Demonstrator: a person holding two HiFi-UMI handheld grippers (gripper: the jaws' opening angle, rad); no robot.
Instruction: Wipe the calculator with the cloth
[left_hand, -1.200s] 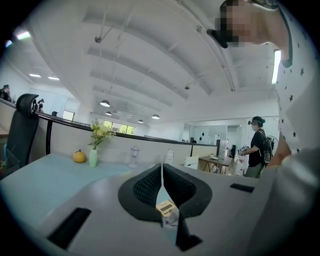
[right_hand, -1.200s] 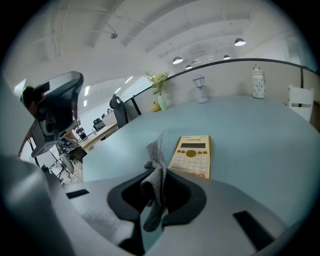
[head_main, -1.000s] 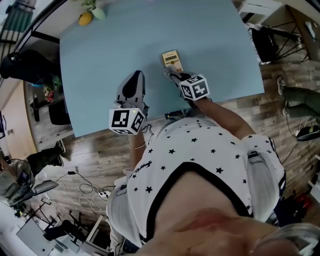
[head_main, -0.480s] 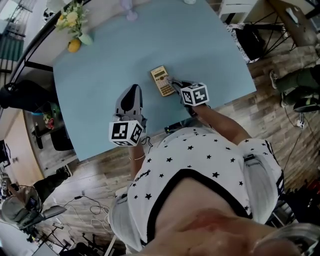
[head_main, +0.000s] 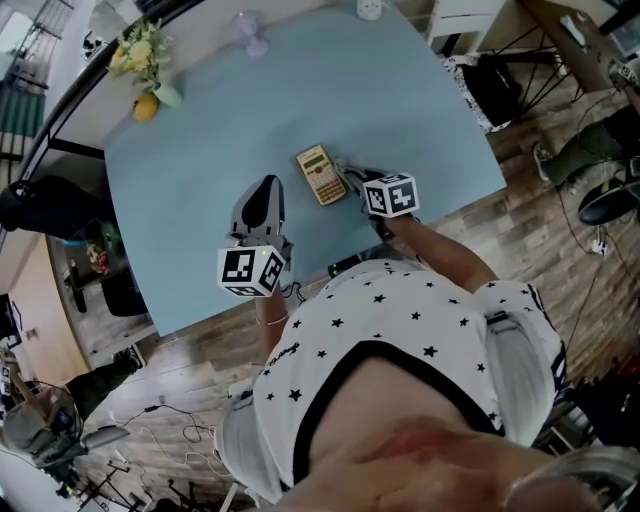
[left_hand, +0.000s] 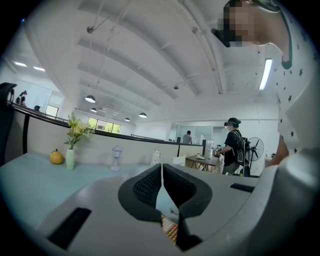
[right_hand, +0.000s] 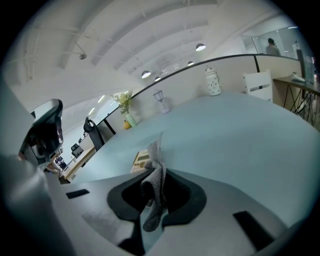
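A: Since the right tongs (right_hand: 157, 181) are clamped on the grey cloth (right_hand: 156, 150), soft and floppy, is that grip enough?
B: Probably; a loose fold sticks out to wipe with. The left tongs (left_hand: 162, 172) are pressed together, empty.
A: The calculator (head_main: 321, 174)?
B: Flat on the tabletop (head_main: 200, 150), just beyond the cloth. Light and slippery, I'd judge, so pin one edge
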